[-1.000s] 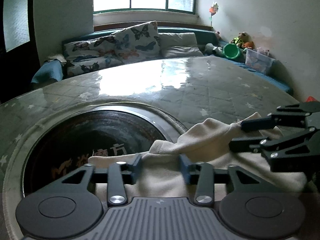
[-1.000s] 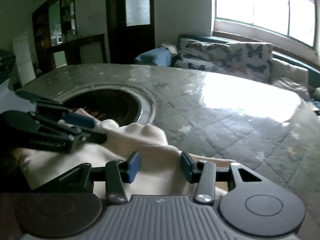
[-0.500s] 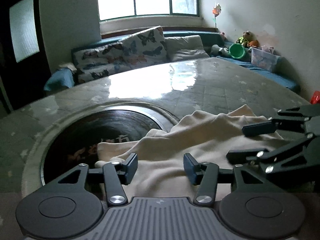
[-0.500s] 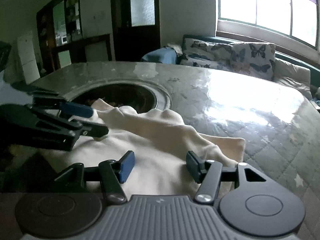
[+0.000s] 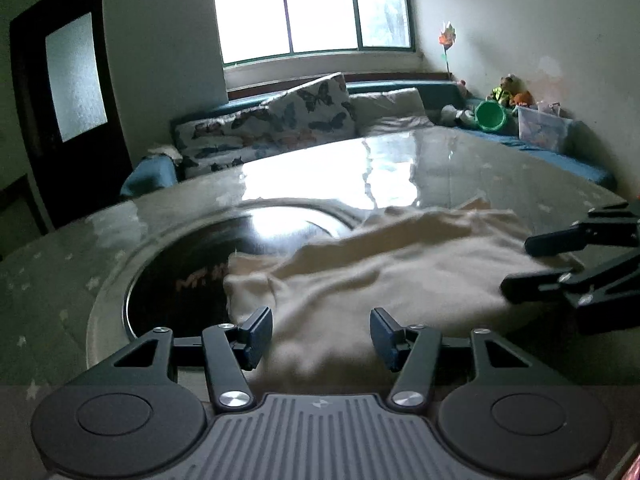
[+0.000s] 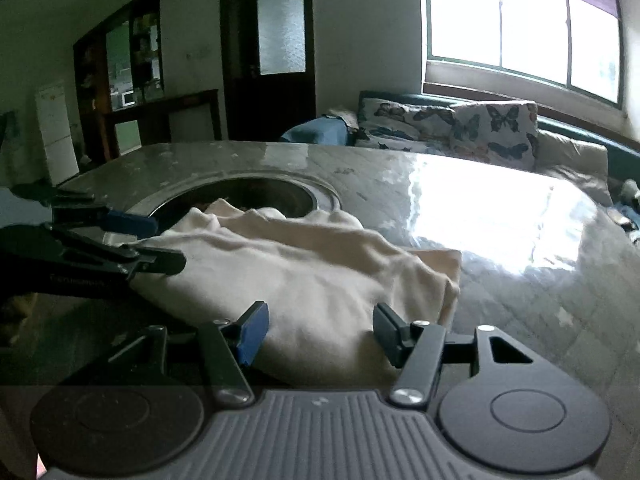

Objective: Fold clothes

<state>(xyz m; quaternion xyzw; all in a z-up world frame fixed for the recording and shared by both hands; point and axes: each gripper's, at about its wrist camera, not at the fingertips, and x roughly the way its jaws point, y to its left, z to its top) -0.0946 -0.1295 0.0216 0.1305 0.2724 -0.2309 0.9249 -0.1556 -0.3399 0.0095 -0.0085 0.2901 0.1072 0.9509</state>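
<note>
A cream garment [image 5: 384, 264] lies bunched on the round glass-topped table [image 5: 460, 168], partly over the dark round inset [image 5: 188, 268]. My left gripper [image 5: 320, 334] is open, its jaws standing apart just above the garment's near edge. My right gripper [image 6: 320, 332] is also open over the near edge of the same garment [image 6: 304, 276]. Each gripper shows in the other's view: the right one [image 5: 520, 266] at the garment's right side, the left one [image 6: 160, 240] at its left side. Neither holds cloth.
A blue sofa with butterfly cushions [image 5: 296, 120] runs behind the table under the window. A green bucket [image 5: 490, 116], toys and a clear box [image 5: 540, 128] sit at the far right. A dark door [image 6: 276, 44] and a cabinet [image 6: 132, 68] stand at the back left.
Both grippers have drawn back and risen from the garment, jaws wider apart. The garment now lies flatter and more spread on the table.
</note>
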